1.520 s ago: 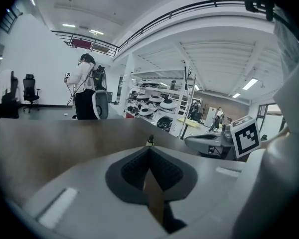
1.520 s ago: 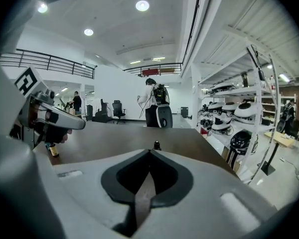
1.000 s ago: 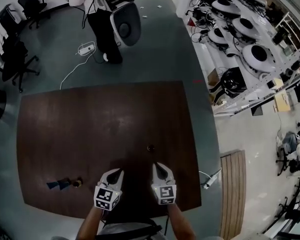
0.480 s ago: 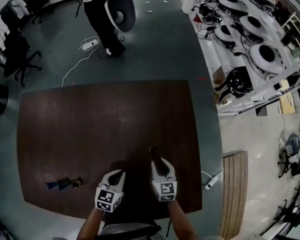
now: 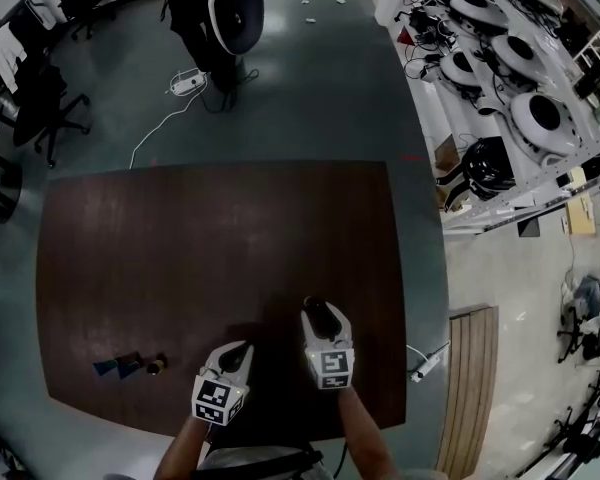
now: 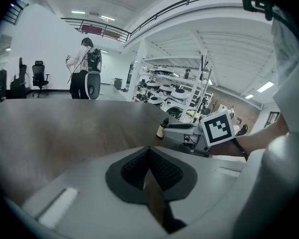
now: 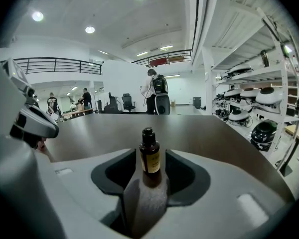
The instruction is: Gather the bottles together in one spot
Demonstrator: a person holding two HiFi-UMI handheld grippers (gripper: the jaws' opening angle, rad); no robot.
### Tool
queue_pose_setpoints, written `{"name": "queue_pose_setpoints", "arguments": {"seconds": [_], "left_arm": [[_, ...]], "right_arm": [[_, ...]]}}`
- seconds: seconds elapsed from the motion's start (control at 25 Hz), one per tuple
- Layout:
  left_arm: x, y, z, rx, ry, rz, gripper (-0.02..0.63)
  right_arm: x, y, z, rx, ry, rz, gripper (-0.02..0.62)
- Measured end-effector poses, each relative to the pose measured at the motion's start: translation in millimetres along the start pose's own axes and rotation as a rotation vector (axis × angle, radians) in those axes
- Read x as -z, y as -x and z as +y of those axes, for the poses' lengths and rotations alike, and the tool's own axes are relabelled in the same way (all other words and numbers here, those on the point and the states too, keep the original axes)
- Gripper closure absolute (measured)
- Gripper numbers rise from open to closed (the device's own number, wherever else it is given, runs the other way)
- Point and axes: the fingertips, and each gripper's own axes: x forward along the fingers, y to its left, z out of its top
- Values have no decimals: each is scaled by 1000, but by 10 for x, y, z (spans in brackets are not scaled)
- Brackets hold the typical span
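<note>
**Tabletop seen from above; tongs views alongside.** Your right tongs (image 5: 322, 313) reach toward 12 o'clock. Their jaws have just been opening and now stand spread, one on each side of an upright amber bottle (image 7: 149, 154). The pads do not press on it, so the bottle rests on its own base on the tabletop (image 5: 200, 238). This spread looks like preparation for a grasp, with the jaws wide enough to clear the bottle's body before closing.

Your left tongs (image 5: 239, 349) are pressed together with nothing between them. They sit at about 8 o'clock of the right tongs, near the tabletop's 6 o'clock edge. They appear to be kept back so that the right side can work unobstructed.

**Location of the task's thing.** The amber bottle stands at roughly 3 o'clock from the tabletop's centre. A second small bottle (image 5: 156, 366) stands at about 8 o'clock, well apart from the first. Just beside it lie blue items (image 5: 115, 368), too small to identify. That group is probably the gathering spot.

**Count.**
- Bottles: two clearly visible, one at the right tongs and one at 8 o'clock.
- Blue items: two.
- Tongs: two, one spread and one closed.
- Tabletop: one.
</note>
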Motion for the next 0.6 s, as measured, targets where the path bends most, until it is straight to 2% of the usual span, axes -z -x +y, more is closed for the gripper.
{"name": "queue_pose_setpoints", "arguments": {"seconds": [0.44,0.6], "left_arm": [[7,26,72,-6,13,0,605],[22,20,65,-10,13,-1,605]], "right_arm": [[-42,-123,31,-6,33,5,417],[-34,-137,-7,-1,46,5,457]]}}
